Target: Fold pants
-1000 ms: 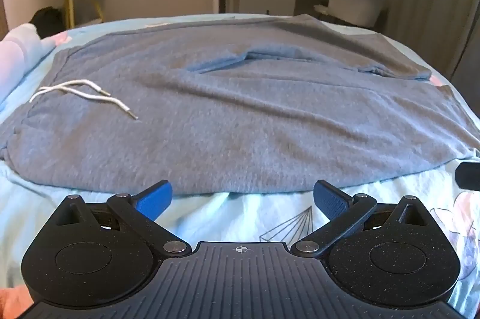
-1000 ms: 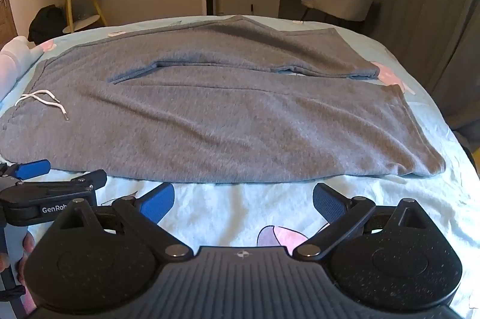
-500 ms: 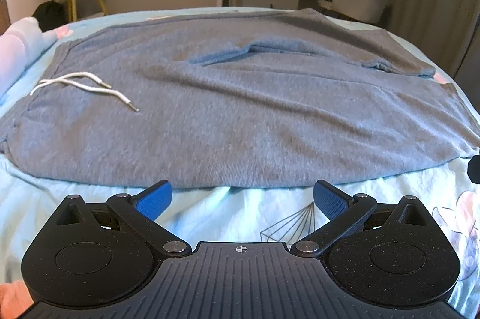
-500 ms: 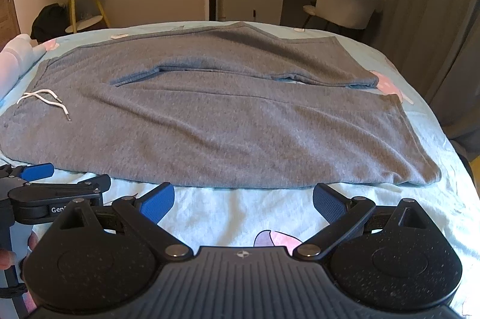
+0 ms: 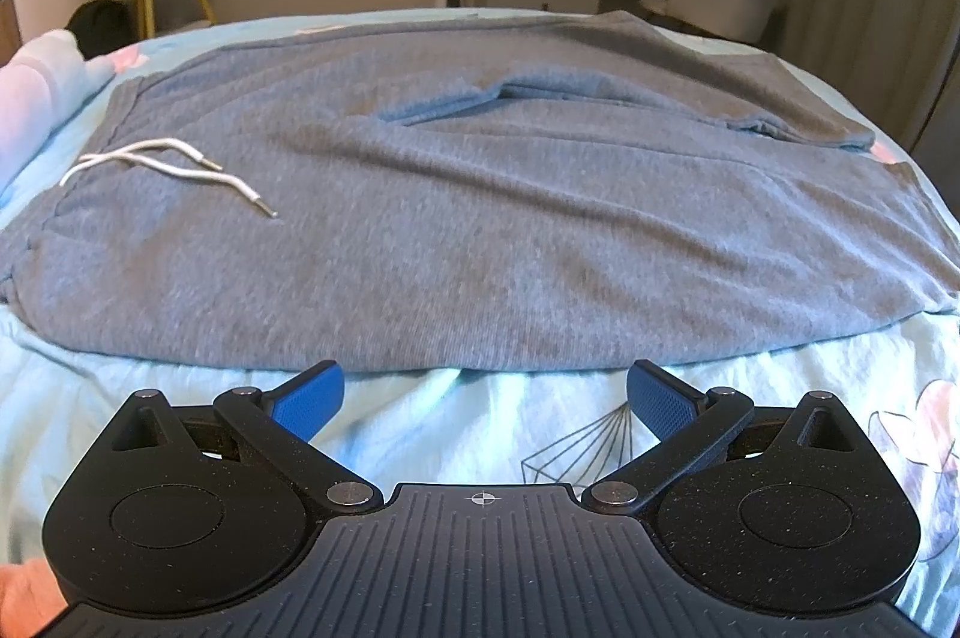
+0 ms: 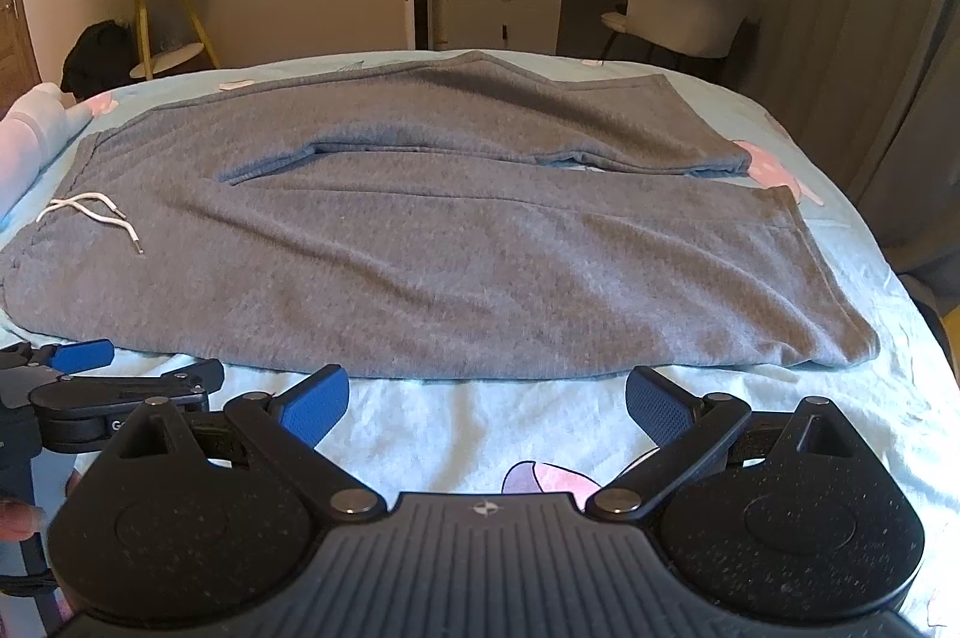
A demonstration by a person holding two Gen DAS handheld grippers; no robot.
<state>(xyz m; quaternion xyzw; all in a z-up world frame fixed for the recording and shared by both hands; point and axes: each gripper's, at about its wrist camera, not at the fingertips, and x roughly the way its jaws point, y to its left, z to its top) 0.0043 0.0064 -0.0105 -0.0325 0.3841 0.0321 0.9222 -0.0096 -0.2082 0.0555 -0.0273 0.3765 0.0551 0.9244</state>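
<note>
Grey sweatpants lie spread flat across the bed, waistband at the left with a white drawstring, both legs running to the right. They also show in the right wrist view, cuffs at the right. My left gripper is open and empty, just in front of the pants' near edge. My right gripper is open and empty, also just short of the near edge. The left gripper shows in the right wrist view at the far left.
The bed has a light blue patterned sheet. A pink-and-white pillow lies at the left. Beyond the bed stand a yellow side table, a cabinet, a vanity with a chair and curtains at the right.
Both grippers have edged forward and slightly up relative to the pants; the near edge now sits closer to the fingertips. Both stay open. The pants have not moved.
</note>
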